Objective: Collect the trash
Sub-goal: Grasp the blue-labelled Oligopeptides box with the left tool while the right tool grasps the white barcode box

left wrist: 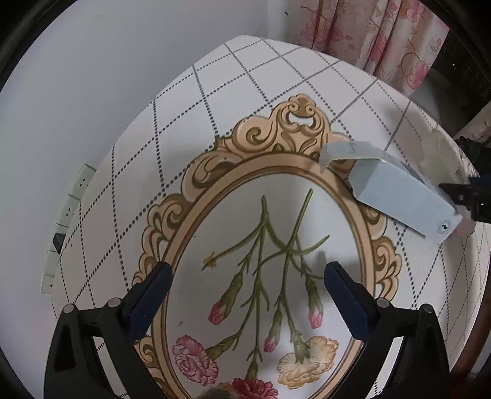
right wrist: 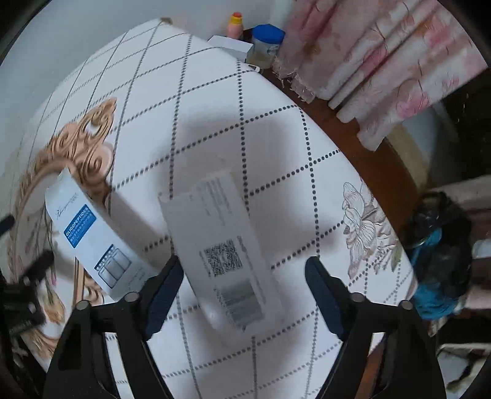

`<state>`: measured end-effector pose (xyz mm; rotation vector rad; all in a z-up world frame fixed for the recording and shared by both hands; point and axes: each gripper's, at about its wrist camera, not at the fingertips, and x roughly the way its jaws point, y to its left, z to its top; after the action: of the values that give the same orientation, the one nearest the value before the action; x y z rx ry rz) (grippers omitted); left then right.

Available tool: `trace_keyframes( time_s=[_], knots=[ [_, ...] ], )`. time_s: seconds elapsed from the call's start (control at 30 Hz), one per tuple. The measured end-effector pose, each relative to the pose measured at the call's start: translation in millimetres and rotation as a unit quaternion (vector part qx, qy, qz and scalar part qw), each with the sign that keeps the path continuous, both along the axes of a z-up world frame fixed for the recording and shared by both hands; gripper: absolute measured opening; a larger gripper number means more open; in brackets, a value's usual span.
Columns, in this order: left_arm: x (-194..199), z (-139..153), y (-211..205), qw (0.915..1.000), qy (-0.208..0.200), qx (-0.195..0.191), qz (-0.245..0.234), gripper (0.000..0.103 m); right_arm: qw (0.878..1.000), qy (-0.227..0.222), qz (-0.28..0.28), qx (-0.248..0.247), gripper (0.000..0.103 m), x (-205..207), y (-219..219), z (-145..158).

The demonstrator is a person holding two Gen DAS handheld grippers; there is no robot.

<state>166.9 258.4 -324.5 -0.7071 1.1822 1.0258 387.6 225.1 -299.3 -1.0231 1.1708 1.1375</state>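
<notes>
A: Where is the trash?

B: A long white box [right wrist: 227, 254] lies on the desk [right wrist: 276, 147], right in front of the right tongs [right wrist: 242, 279]. It has a square code and a bar code on top. Its far flap is open.

A: Do the tongs hold it?

B: No. The right tongs are spread wide. The near end of the box lies between the two fingers, but whether they touch it I cannot tell.

A: Is there more trash?

B: Yes, a second white box [right wrist: 89, 236] with a blue label is just left of the first one. It lies partly on the gold frame picture [right wrist: 76, 153].

A: And the left tongs [left wrist: 247, 294]?

B: They are spread wide too, with nothing in them. They hang over painted flowers [left wrist: 254, 307] in the middle of the desk. From there a pale box [left wrist: 399, 196] shows far to the right, with the other tongs beside it.

A: What is the desk like?

B: White, with dotted lines making diamonds, and a brown wood rim [right wrist: 368, 165].

A: What is around it?

B: Pink flower curtains [right wrist: 383, 70] hang at the far right. A blue-lid jar [right wrist: 265, 43] and a small pink bottle [right wrist: 234, 24] stand in the far corner. A dark and blue bundle [right wrist: 435, 254] sits off to the right. White wall sockets [left wrist: 66, 214] are on the left wall.
</notes>
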Motion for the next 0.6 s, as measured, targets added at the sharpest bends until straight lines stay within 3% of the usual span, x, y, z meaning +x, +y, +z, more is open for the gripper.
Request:
trace_keyframes(
  time_s=[0.03,0.27,0.37,0.47,0.6],
  knots=[
    [0.8,2.2,0.5,1.0000,-0.002,0.001,0.001,0.101,1.000,0.021,-0.017,0.002,0.056,3.8,-0.4,-2.2],
    [20.3,25.2,0.6,0.9986,-0.050,-0.016,0.009,0.101,0.988,0.060,-0.138,0.033,0.054,29.2,-32.4,6.2],
    [37.1,25.5,4.1,0.9945,-0.081,-0.061,0.028,0.101,0.974,0.051,-0.220,0.032,0.054,51.2,-61.8,9.4],
    [56.2,21.5,14.5,0.9824,-0.122,-0.119,0.075,0.100,0.959,0.032,-0.280,0.028,0.054,75.7,-86.1,7.1],
    [79.6,13.4,28.2,0.9737,-0.130,-0.152,0.110,0.100,0.946,0.043,-0.321,0.012,0.055,95.7,-103.6,-5.8]
  ],
)
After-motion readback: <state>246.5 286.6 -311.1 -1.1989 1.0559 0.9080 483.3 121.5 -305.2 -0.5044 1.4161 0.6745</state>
